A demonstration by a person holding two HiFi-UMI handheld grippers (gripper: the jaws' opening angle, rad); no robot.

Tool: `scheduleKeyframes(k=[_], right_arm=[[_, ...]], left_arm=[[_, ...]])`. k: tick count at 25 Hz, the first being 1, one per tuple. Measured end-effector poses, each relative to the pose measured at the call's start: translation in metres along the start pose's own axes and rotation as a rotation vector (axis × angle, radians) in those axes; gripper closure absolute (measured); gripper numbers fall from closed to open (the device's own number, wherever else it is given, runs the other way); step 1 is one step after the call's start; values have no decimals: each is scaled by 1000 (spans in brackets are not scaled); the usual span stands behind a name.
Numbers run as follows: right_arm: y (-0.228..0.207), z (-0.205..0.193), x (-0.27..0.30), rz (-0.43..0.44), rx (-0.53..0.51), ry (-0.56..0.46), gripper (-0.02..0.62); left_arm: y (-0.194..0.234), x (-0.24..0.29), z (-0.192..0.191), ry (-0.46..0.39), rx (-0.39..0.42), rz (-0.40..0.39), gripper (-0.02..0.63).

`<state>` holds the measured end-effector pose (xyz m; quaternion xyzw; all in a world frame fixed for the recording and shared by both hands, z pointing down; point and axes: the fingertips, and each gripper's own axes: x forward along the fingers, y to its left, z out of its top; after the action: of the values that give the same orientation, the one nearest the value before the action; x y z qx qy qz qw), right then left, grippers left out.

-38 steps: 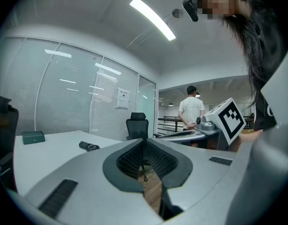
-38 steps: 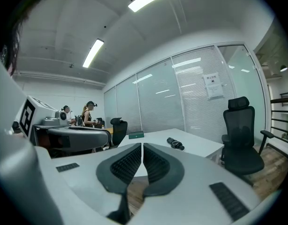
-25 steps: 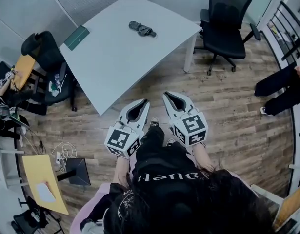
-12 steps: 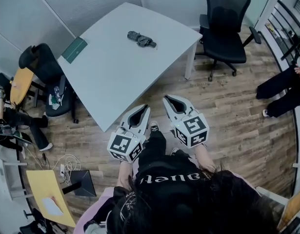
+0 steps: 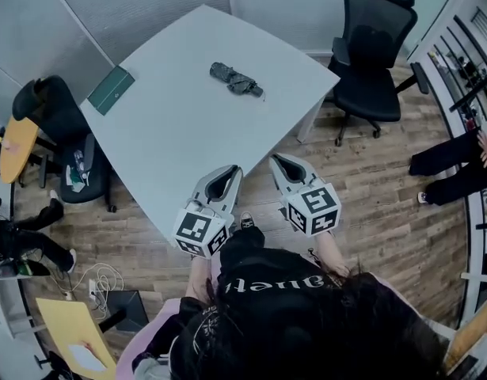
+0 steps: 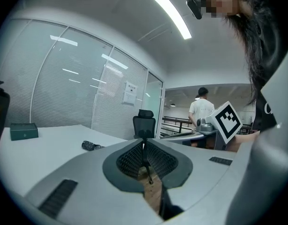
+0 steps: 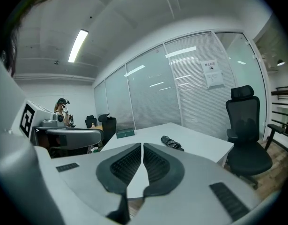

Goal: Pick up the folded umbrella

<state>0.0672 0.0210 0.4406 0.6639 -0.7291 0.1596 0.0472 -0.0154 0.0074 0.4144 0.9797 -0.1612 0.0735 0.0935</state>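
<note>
- Folded umbrella (image 5: 236,80), dark, lies on the far part of the white bench (image 5: 172,133), well apart from both grippers.
- Left gripper (image 5: 230,170) is at the bench's near edge, jaws pressed together, nothing between them.
- Right gripper (image 5: 276,159) is just beside it over the wood floor (image 5: 370,188), jaws together, empty.
- Green box (image 5: 111,90) sits at the bench's left corner.
- Paper notice (image 7: 212,74) hangs on the glass wall; print too small to read.
- White lettering (image 5: 272,285) on the person's black top is upside down, not legible.
</note>
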Motion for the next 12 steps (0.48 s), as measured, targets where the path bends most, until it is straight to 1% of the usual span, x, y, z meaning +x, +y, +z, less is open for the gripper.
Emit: scheduleKeyframes(k=[6, 12], right_arm=[[-12, 11, 53, -24, 7, 23, 569], [-17, 17, 99, -41, 2, 40, 568]], left_arm=[[48, 21, 9, 6, -3, -26, 574], [92, 35, 12, 10, -14, -32, 574]])
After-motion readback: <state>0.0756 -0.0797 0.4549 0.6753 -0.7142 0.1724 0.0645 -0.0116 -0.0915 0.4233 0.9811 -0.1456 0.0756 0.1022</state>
